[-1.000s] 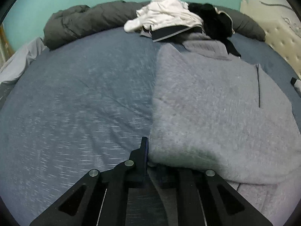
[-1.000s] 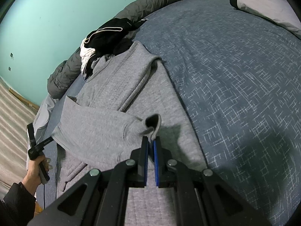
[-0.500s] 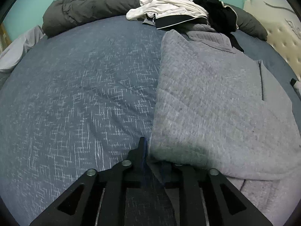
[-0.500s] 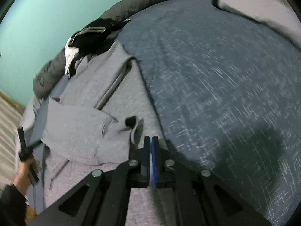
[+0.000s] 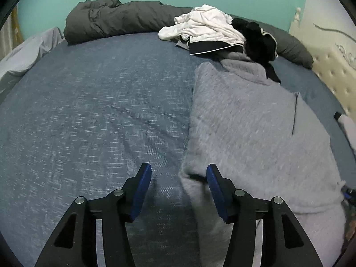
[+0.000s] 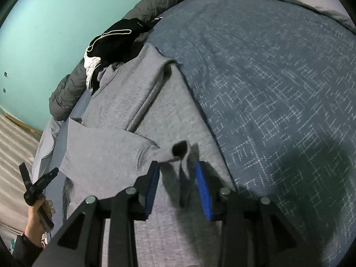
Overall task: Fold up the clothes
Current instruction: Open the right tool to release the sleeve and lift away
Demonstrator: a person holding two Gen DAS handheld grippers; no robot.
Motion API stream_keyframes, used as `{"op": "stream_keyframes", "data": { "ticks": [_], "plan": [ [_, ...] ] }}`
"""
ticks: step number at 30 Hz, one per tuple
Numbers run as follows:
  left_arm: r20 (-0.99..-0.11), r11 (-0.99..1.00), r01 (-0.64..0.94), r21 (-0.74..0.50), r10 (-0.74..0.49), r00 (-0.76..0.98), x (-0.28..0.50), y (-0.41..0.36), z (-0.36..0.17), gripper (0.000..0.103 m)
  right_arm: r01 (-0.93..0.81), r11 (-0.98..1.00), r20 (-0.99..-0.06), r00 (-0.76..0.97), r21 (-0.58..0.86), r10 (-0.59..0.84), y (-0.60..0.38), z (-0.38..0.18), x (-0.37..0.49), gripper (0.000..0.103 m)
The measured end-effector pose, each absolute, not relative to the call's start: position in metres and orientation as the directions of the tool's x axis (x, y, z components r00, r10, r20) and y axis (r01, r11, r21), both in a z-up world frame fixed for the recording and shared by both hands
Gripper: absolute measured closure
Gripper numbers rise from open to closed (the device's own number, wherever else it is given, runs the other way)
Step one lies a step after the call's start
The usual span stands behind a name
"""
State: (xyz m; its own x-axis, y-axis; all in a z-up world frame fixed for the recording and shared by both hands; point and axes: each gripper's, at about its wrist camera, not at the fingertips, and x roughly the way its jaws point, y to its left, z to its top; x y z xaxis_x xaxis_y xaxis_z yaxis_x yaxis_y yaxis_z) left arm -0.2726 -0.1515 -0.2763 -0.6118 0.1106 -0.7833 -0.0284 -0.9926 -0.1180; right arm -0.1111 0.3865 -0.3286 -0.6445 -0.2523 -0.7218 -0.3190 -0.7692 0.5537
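Both grippers have sprung wide since a moment ago, the left gripper (image 5: pixel 179 178) freeing the folded edge and the right gripper (image 6: pixel 178 173) the sleeve cuff (image 6: pixel 180 150) of the grey sweatshirt (image 5: pixel 251 129) lying on the blue bedspread (image 5: pixel 100 111), a soft, limp knit best retaken at hem or shoulder seams.

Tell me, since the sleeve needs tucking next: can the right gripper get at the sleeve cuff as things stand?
Probably yes: the right gripper is open with the sleeve cuff right at its fingertips, nothing in between.
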Motion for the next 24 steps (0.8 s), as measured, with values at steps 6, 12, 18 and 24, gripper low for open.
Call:
{"op": "stream_keyframes", "data": {
  "ticks": [6, 12, 18, 24],
  "plan": [
    [-0.784, -0.986, 0.018, -0.166, 0.121, -0.609, -0.285, -0.152, -0.297, 0.047, -0.324, -0.785, -0.727, -0.651, 0.528, -0.22, 0.384, -0.321, -0.1, 0.099],
    [-0.794, -0.983, 0.036, -0.178, 0.121, -0.596, -0.287, -0.157, -0.315, 0.047, -0.356, -0.812, -0.769, -0.617, 0.462, -0.168, 0.378, -0.328, -0.098, 0.099],
    [-0.755, -0.969, 0.075, -0.234, 0.132, -0.643, -0.277, -0.165, -0.31, 0.047, -0.361, -0.839, -0.743, -0.666, 0.408, -0.074, 0.38, -0.294, -0.095, 0.097],
    [-0.716, -0.958, 0.067, -0.279, 0.161, -0.68, -0.268, -0.166, -0.306, 0.047, -0.211, -0.889, -0.706, -0.69, 0.405, -0.158, 0.354, -0.255, -0.139, 0.082]
  ]
}}
